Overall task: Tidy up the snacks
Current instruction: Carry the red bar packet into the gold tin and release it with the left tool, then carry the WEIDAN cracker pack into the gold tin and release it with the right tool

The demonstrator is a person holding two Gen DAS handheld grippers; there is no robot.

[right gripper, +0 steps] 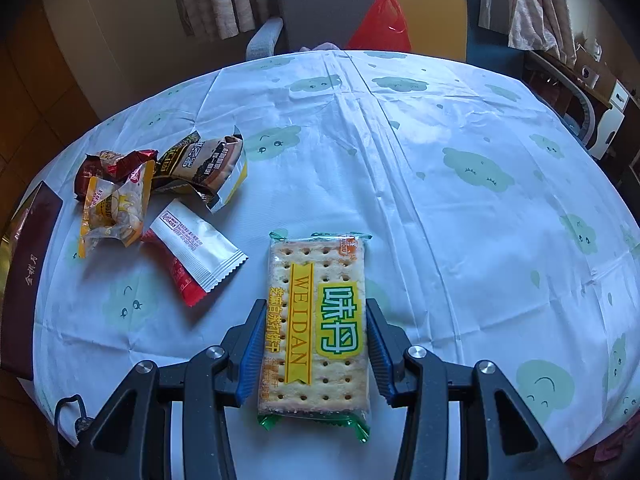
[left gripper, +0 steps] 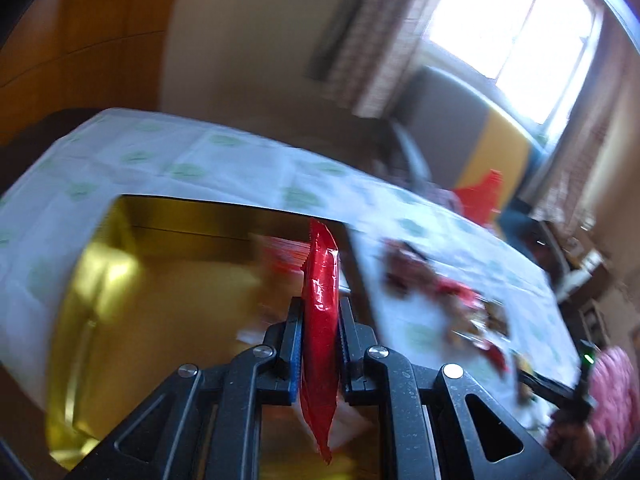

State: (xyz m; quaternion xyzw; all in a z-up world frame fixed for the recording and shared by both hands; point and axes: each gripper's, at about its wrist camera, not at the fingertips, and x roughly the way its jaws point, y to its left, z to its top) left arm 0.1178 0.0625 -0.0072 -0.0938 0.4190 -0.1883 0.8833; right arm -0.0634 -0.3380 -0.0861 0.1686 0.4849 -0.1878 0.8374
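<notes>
two grippers, two snacks: one over the box, one on the table

we hold a red packet (left gripper: 320,320) edge-on in our left gripper (left gripper: 320,344), its fingers closed tight on the wrapper, above the open gold-lined box (left gripper: 120,280) that sits on the cloud-print tablecloth (left gripper: 180,160). the left view is smeared by motion, so we cannot tell exactly how high the packet hangs over the box floor, though something red already seems to lie inside.

on our other side, the right gripper (right gripper: 316,352) straddles a cracker pack (right gripper: 316,320) lying flat on the table. the blue pads (right gripper: 256,344) sit against or just beside its long edges; we cannot tell whether they are pressing yet. the remaining loose snacks (right gripper: 160,200) wait in a small heap well to the left, near the box's dark lid (right gripper: 28,280).

as we judge it, the step in hand is dropping the red packet into the box. to do it well, we should lower it inside the walls, tip it flat beside what is already there, then part the fingers fully so the slick wrapper does not cling. the crackers look brittle, so a light squeeze across the pack's width should be enough.
</notes>
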